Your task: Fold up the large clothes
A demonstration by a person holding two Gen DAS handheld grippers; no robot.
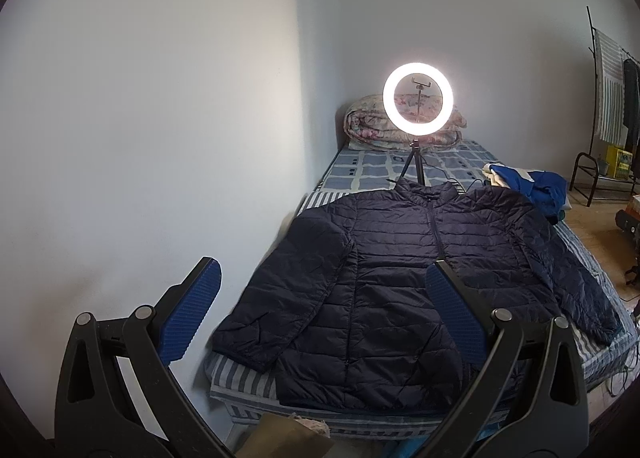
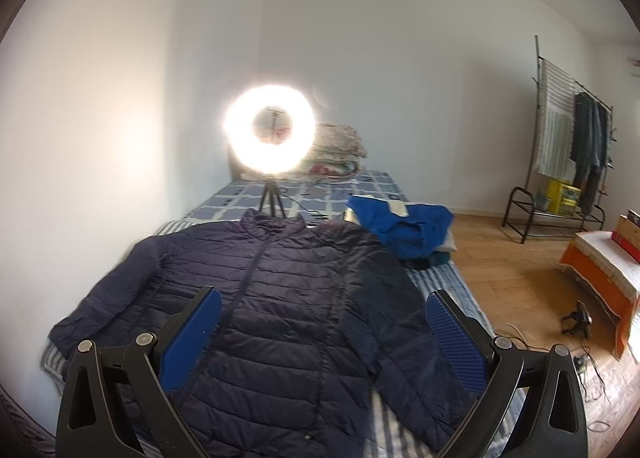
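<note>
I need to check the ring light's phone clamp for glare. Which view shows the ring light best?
The left wrist view: the ring light is a crisp ring, its inner clamp visible. In the right wrist view it blooms into glare, blurring the clamp.

- 1 navy puffer jacket (image 1: 404,278), flat on bed (image 1: 362,168)
- 1 blue garment pile (image 2: 404,228)
- 1 ring light (image 1: 418,99) on tripod
- 1 folded floral quilt (image 1: 368,124)
- 1 clothes rack (image 2: 560,146)
- 2 grippers: left gripper (image 1: 322,288), right gripper (image 2: 324,316), 2 blue fingers (image 1: 454,312) each
</note>
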